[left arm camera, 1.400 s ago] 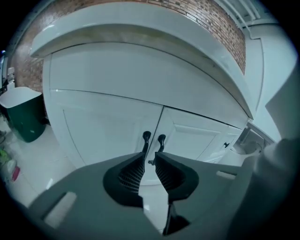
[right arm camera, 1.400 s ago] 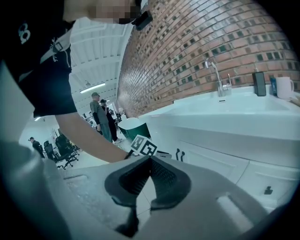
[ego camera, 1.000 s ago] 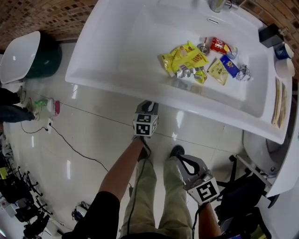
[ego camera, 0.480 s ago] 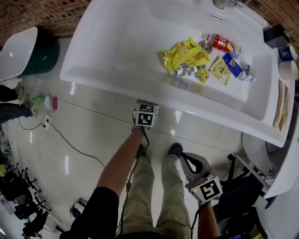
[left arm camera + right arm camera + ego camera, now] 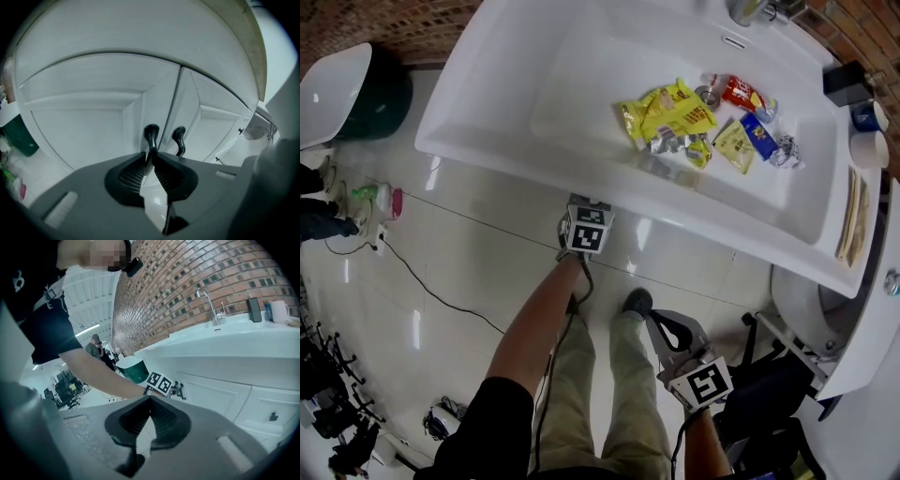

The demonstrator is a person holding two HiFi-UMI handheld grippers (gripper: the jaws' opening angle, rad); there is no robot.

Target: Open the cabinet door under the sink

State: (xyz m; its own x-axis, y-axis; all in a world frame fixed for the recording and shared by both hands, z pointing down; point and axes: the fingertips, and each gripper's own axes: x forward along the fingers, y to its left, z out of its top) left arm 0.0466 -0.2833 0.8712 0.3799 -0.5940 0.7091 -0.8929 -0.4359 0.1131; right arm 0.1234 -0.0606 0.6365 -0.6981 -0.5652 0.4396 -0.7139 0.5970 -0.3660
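Note:
Two white cabinet doors (image 5: 89, 126) meet under the sink (image 5: 478, 141), each with a black handle. My left gripper (image 5: 151, 158) has just been closing, and its tips now pinch the stem of the left door's handle (image 5: 151, 136). The right door's handle (image 5: 179, 139) is free beside it. From the head view only the left gripper's marker cube (image 5: 587, 232) shows, just below the sink's front rim. My right gripper (image 5: 659, 323) hangs low by the person's legs, shut with nothing in it, well back from the cabinet.
Snack wrappers (image 5: 670, 112) and a can lie in the sink basin below the faucet (image 5: 748, 9). A green bin with a white lid (image 5: 356, 94) stands left of the cabinet. Bottles (image 5: 375, 199) and a cable (image 5: 441, 295) are on the tiled floor. A white fixture (image 5: 806, 300) stands at the right.
The left gripper moved up to the sink's front rim and its marker cube now sits right under the edge. The right gripper has barely shifted.

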